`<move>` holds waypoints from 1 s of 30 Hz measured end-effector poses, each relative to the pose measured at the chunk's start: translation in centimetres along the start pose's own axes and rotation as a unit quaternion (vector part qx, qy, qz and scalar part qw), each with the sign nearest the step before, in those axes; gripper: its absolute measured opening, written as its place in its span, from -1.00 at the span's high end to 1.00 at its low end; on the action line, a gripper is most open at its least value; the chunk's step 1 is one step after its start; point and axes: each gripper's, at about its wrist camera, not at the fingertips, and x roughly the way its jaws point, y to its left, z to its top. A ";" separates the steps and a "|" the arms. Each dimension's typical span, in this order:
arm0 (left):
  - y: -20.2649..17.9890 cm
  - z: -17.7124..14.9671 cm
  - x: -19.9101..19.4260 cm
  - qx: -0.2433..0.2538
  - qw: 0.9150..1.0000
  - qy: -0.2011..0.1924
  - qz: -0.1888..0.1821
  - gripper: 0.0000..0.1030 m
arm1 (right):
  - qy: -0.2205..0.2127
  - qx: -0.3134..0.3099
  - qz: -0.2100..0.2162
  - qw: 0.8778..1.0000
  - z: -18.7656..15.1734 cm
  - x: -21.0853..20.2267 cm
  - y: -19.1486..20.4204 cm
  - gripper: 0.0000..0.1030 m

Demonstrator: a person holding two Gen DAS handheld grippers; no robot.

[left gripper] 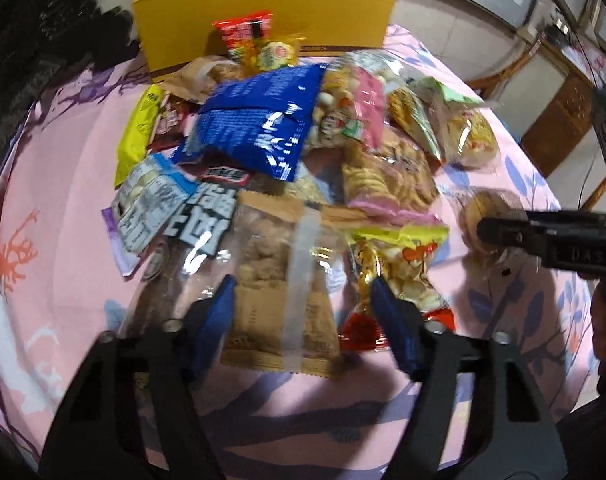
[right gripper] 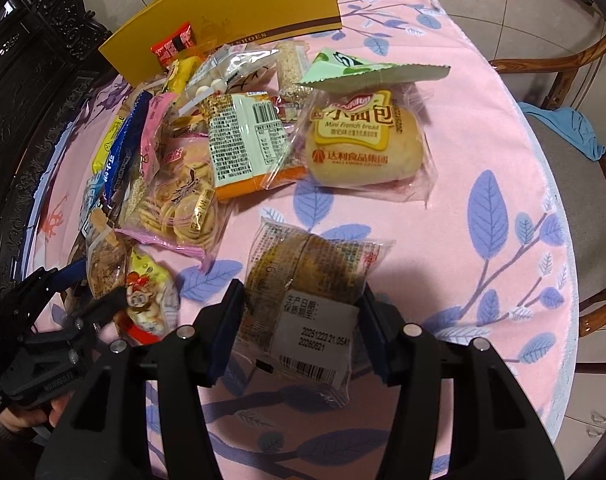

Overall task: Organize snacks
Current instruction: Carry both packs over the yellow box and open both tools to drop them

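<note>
A heap of snack packets lies on the pink leaf-print tablecloth [left gripper: 63,240]. My left gripper [left gripper: 303,304] points down at the near end of the heap. Its blue pads stand on both sides of a tan packet with a clear window [left gripper: 279,280]. The left pad touches that packet's edge, and the right pad is against a yellow-and-red packet [left gripper: 407,260]. The right wrist view shows the same gripper [right gripper: 91,284] at the lower left. My right gripper [right gripper: 301,320] is shut on a clear-wrapped brown cake [right gripper: 303,264] with a white date label, just above the cloth.
A yellow box [left gripper: 263,12] stands behind the heap. A blue bag [left gripper: 255,128], pink biscuit packs [right gripper: 183,204] and a mini French bread [right gripper: 363,148] lie in it. Dark carved furniture [right gripper: 23,80] stands left, and a wooden chair [right gripper: 563,80] with blue cloth is right.
</note>
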 end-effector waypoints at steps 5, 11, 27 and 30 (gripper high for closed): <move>1.5 -0.2 0.4 -0.023 1.000 0.009 -0.014 0.15 | -0.003 -0.008 0.000 1.000 0.1 0.0 0.0 -0.07; 1.3 -0.3 0.0 -0.018 1.000 0.008 -0.011 0.26 | -0.013 -0.029 -0.010 0.999 0.1 -0.6 0.9 -0.06; 4.8 15.6 -7.3 -0.050 0.987 -0.151 0.003 0.26 | -0.191 -0.067 0.067 0.977 15.0 -9.0 5.8 -0.06; 5.8 20.6 -6.4 -0.048 0.985 -0.166 0.013 0.26 | -0.209 -0.066 0.073 0.973 19.9 -8.3 6.7 -0.06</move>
